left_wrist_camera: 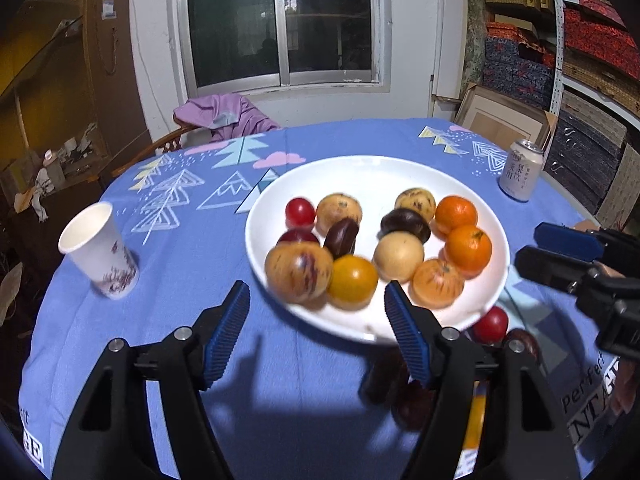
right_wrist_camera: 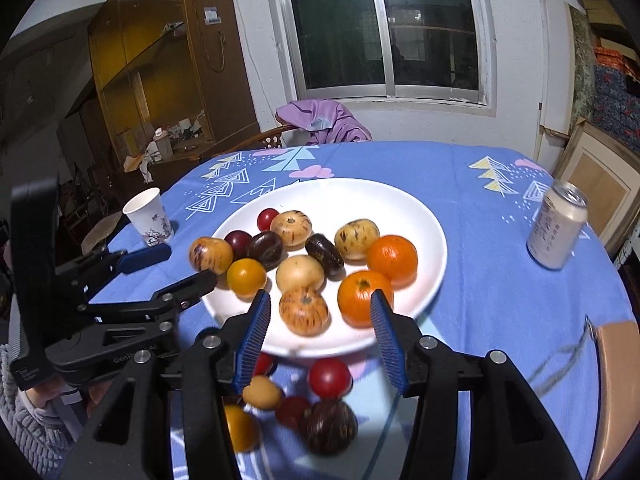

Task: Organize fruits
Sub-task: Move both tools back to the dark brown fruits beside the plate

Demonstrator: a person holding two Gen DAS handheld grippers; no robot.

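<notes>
Left wrist view: a white plate [left_wrist_camera: 360,168] on a blue patterned tablecloth [left_wrist_camera: 120,320] carries most of the fruits, namely two oranges [left_wrist_camera: 468,250], a yellow tomato [left_wrist_camera: 352,282], a red tomato [left_wrist_camera: 300,211], dark purple fruits [left_wrist_camera: 405,224] and several pale striped melons [left_wrist_camera: 298,271]; they lie touching one another in two loose groups. More fruit sits on the cloth just beside the plate's near rim, seen in the right wrist view as a second red tomato [right_wrist_camera: 330,378], a dark round fruit [right_wrist_camera: 328,426] and smaller yellow pieces, all blurred. These fruits are judged light, round and smooth, so they will roll and may slip; the tomatoes are soft and bruise easily, and each is best taken across its widest part with gentle pressure. The left gripper [left_wrist_camera: 316,316] hovers at the plate's near edge with fingers spread wide and nothing between them; the right gripper [right_wrist_camera: 318,328] likewise stands spread and empty above the near rim. Farther out stand a paper cup [left_wrist_camera: 100,252] on the left and a drink can [left_wrist_camera: 522,174] on the right, both well apart from the plate. Beyond the table are a chair draped with purple cloth [left_wrist_camera: 224,114], a dark window [left_wrist_camera: 280,20], and shelves of patterned boxes [left_wrist_camera: 580,60].
</notes>
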